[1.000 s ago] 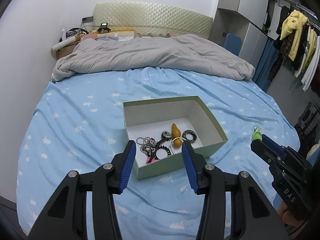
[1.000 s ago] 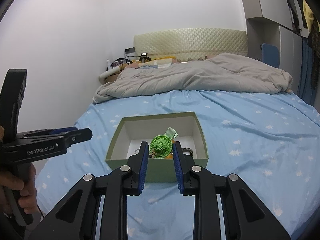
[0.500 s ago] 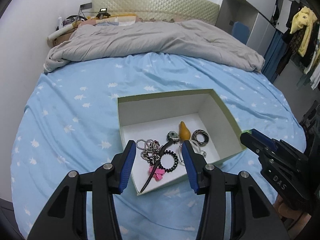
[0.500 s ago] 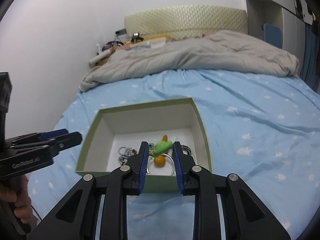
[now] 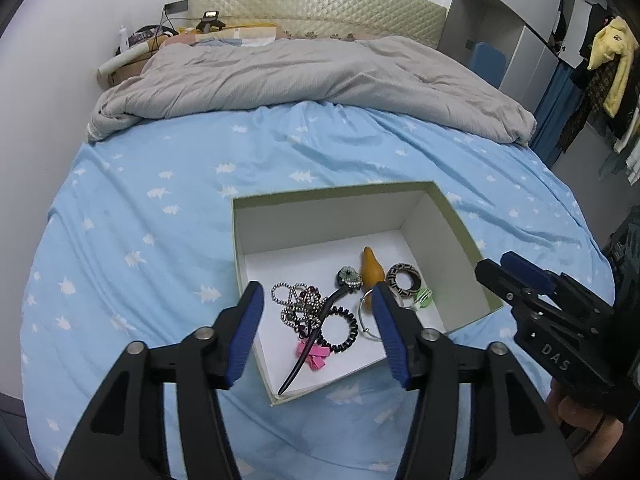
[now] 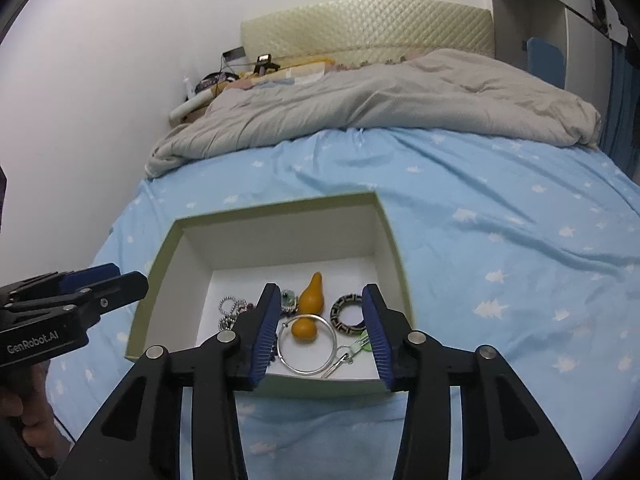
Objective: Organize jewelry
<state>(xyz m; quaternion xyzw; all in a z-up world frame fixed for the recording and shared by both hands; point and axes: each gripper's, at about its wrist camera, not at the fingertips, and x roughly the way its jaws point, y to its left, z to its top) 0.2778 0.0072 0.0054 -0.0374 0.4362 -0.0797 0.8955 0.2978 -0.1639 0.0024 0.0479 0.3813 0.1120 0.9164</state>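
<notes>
A green box with a white inside sits on the blue bed sheet. In it lie an orange gourd pendant, a patterned ring, a bead chain, a black hair stick, a coil hair tie, a pink bow and a silver bangle. A small green clip lies by the ring. My left gripper hovers over the box's near left side, jaws opening, nothing between them. My right gripper hangs above the near edge, jaws opening, empty.
A crumpled grey duvet covers the far half of the bed below a quilted headboard. A white wall runs along the left. Wardrobes and hanging clothes stand at the right. Clutter sits on a bedside stand.
Both grippers came closer to the box and lower. The right gripper let go of the green clip, which now lies in the box. Both pairs of jaws stand wider.
</notes>
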